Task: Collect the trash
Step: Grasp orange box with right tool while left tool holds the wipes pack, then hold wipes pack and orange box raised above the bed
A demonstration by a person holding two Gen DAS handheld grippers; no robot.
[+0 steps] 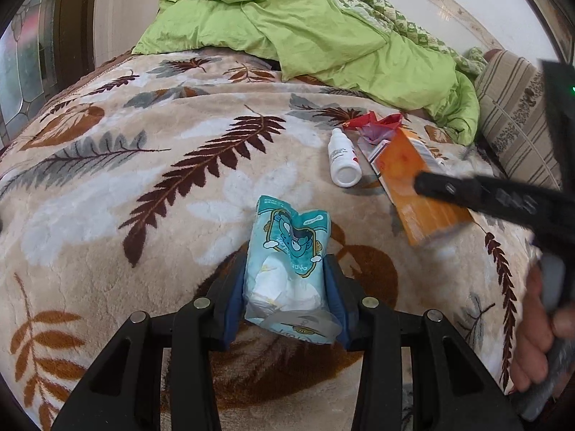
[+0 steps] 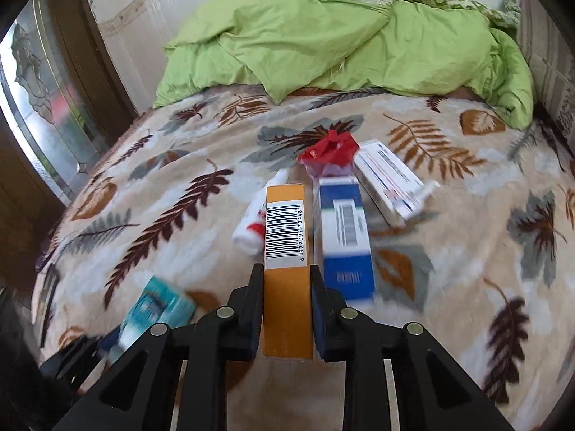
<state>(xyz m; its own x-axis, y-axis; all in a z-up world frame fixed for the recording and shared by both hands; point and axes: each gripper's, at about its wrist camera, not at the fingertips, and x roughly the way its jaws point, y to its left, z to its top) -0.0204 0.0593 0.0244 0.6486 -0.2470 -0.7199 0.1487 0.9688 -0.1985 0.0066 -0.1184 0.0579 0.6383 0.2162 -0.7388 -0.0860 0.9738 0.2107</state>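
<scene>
Picking up trash off the bed: our left gripper (image 1: 285, 287) is clamped on the blue tissue pack (image 1: 287, 251), our right gripper (image 2: 287, 309) on the orange box (image 2: 285, 248). Next we carry both to a bin, none in view.

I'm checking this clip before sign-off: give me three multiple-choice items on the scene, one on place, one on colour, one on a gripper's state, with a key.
1. Where does the white bottle lie?
A. On the leaf-patterned blanket, beside the boxes
B. On the green duvet
C. Inside a bin

2. What colour is the box between the right gripper's pads?
A. Blue
B. Orange
C. Red

3. What state is the left gripper in?
A. Open, empty
B. Shut on the teal packet
C. Shut on a bottle

Key: 1 A, the bottle rests on the blanket left of the boxes. 2 B, the barcoded box in the grip is orange. 3 B, both pads press the packet's sides.
</scene>
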